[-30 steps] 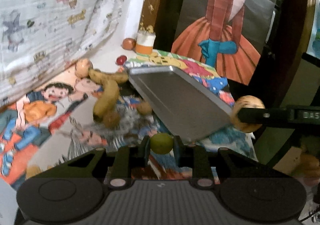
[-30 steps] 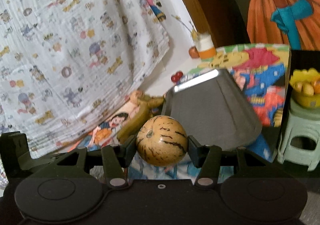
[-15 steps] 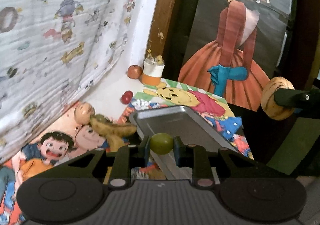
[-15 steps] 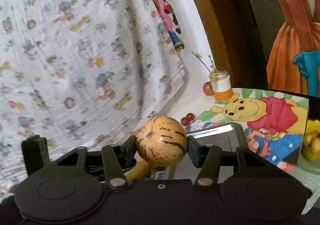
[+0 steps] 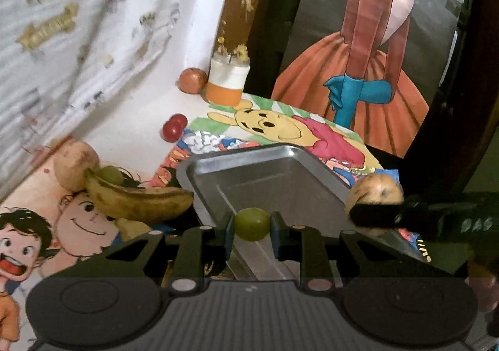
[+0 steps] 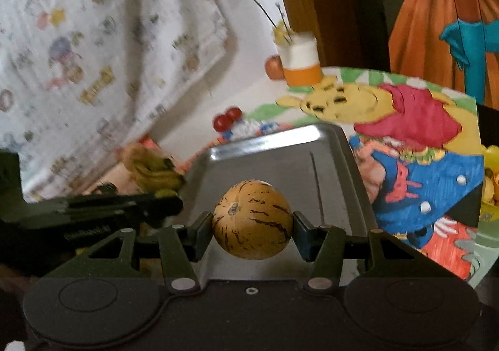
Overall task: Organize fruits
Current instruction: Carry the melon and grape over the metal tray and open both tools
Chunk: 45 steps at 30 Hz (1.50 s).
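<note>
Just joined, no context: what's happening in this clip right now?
A person is sorting fruit with two handheld grippers. The left gripper is shut on a small green grape; the right gripper is shut on a tan striped melon. Both are held over the empty metal tray. A banana, a round tan fruit and red cherries lie on the table beside the tray.

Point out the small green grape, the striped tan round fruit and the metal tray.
small green grape [image 5: 252,224], left wrist view, centre of its skin.
striped tan round fruit [image 6: 253,220], right wrist view, its front face.
metal tray [image 5: 249,155], left wrist view, far rim.
</note>
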Tool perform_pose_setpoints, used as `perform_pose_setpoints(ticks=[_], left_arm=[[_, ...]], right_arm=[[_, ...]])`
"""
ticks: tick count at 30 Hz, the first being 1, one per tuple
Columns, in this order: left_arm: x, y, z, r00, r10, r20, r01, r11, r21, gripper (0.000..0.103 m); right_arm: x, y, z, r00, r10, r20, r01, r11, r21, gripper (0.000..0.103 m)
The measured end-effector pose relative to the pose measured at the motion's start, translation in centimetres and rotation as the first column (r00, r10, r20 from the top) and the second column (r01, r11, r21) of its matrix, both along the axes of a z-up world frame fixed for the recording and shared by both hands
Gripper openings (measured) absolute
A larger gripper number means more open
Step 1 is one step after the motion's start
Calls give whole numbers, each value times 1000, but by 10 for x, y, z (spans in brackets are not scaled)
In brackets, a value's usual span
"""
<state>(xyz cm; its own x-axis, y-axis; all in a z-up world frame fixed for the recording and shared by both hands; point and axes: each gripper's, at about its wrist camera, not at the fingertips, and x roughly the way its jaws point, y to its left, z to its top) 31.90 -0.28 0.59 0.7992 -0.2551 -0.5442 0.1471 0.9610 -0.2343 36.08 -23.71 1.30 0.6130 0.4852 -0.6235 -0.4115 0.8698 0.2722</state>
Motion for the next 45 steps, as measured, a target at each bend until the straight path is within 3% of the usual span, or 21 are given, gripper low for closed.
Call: perform_pose_setpoints(ticks=[16,23,26,30,33,45], left_arm=[[16,-16,-18,997,-56,-51,59,997,51,27],[15,-16,-19,997,-57,-59,60,997,47,28],[14,-15,-18,995,-80,-62,82,996,28,44],[5,-14,-9,998,-56,-40,56,998,15,73],[-4,-9,-1,999,-25,-38,25,1000,4,74],[-76,5,32,996,90,8,-90,996,-23,102]], right_arm=[[-5,8,-18,1000,-5,31,8,995,-96,56],[-11,7,-17,999,-12,51,16,997,-80,59],[-18,3,-12,998,-18,62,22,997,-67,64],[-34,-5,-3,997,-28,78,31,998,-47,74],[-49,-12,5,995,-35,93,38,999,-33,79],[-130,-33,45,986,-57,154,53,998,28,102]])
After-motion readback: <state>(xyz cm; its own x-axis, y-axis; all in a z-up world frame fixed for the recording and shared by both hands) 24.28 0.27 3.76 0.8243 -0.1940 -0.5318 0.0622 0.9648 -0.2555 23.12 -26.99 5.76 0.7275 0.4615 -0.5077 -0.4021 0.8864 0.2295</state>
